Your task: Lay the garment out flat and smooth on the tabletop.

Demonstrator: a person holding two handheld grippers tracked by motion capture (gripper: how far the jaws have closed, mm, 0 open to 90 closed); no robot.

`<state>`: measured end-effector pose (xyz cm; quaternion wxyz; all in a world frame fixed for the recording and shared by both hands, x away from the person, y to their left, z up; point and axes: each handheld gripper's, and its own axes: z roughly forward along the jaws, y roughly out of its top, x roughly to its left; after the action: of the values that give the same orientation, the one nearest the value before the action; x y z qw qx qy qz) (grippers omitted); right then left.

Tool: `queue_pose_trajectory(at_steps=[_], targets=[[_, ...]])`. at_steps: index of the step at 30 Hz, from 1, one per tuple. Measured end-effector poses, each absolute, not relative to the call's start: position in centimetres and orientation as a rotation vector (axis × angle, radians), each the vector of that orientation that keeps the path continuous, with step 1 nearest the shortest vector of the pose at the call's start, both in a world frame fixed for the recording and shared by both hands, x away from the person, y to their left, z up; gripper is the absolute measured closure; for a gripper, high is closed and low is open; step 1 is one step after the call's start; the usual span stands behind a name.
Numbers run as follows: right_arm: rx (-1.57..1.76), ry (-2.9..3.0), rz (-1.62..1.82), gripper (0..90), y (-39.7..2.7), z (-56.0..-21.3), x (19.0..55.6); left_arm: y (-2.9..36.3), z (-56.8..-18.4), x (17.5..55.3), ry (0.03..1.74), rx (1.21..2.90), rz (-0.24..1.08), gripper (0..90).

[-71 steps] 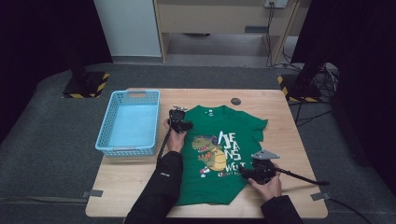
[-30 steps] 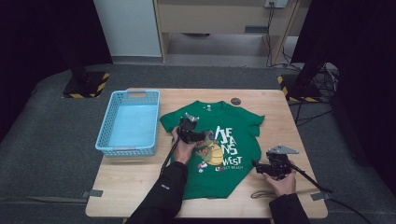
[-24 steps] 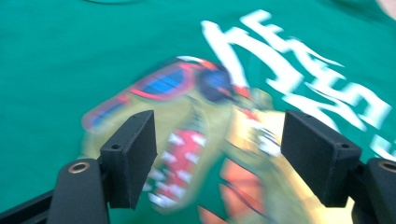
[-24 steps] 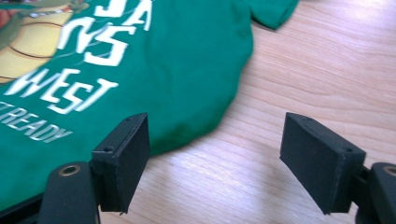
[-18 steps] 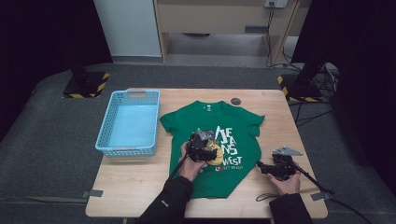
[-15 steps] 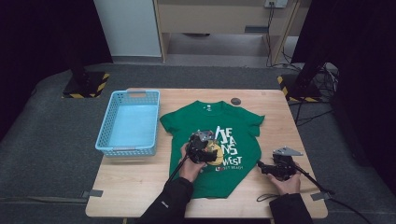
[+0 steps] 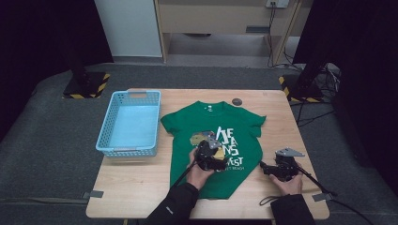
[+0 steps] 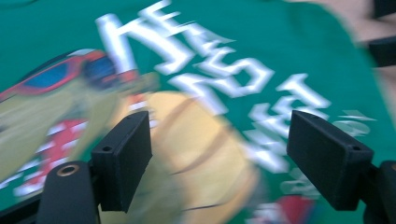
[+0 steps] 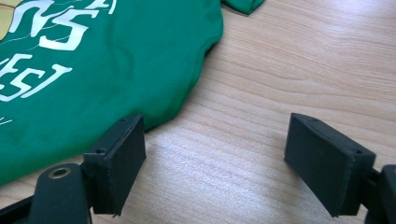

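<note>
Both grippers hovering at green dinosaur T-shirt [image 7: 213, 140], jaws open, empty.
Left gripper [image 8: 219, 154] jaws have just been widening over shirt's print; right gripper [image 9: 215, 163] jaws sitting wide beside shirt's edge on worktop [image 7: 141, 183].

One green T-shirt [image 7: 211, 136], one blue basket [image 7: 130, 124], two tools.

A wooden table [image 7: 141, 187] stands on grey carpet [image 7: 47, 154]. Behind it are a white panel [image 7: 126, 28] and a wooden cabinet [image 7: 220, 16]; dark curtains [image 7: 356, 56] flank the room.
</note>
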<state>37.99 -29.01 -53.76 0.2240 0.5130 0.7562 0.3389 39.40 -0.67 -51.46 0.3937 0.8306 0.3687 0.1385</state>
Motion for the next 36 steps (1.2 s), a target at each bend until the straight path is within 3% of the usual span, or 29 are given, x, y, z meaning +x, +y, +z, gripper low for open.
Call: queue_pose_trajectory(at_steps=[9, 23, 26, 36], targets=[[1.446, 2.060, 0.920, 19.0, -29.7, -53.8, 38.2, -5.6, -51.8, 36.1, 0.757, 2.220, 0.398, 19.9], [1.466, 2.039, 0.911, 19.0, -30.1, -53.8, 38.4, -9.1, -52.7, 35.4, 0.756, 2.257, 0.372, 24.4], [1.463, 2.041, 0.912, 18.7, -30.3, -53.8, 38.5, -9.2, -52.9, 35.5, 0.762, 2.262, 0.394, 29.0], [1.468, 2.036, 0.909, 18.6, -30.3, -53.8, 38.6, -8.7, -52.8, 35.7, 0.787, 2.240, 0.436, 60.7]])
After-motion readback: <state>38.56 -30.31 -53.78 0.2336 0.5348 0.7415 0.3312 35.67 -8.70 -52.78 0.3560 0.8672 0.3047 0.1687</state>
